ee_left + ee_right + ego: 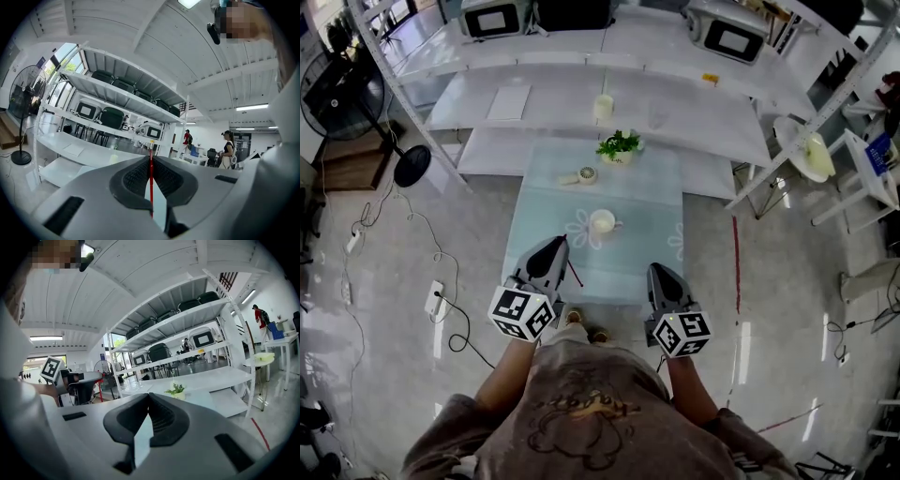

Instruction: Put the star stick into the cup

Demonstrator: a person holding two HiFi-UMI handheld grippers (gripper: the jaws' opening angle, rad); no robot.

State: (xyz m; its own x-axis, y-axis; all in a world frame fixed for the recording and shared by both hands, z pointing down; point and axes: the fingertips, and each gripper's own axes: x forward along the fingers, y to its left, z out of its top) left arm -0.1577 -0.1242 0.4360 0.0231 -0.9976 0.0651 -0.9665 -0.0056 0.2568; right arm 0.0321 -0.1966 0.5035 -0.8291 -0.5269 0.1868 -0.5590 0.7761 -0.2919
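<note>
The star stick (pixel 151 187), thin and red, stands upright at the middle of the left gripper view, pinched between the closed jaws of the left gripper (pixel 551 246). In the head view, that gripper sits lower left of centre, apart from the white cup (pixel 602 222) at mid-frame on the pale table (pixel 649 202). The right gripper (pixel 149 397), lower right, has its jaws together on nothing. A potted plant (pixel 619 145) stands above the cup.

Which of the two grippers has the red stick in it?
The left gripper, its jaws shut on the thin red star stick; the right gripper is shut too, with nothing between its jaws.
</note>
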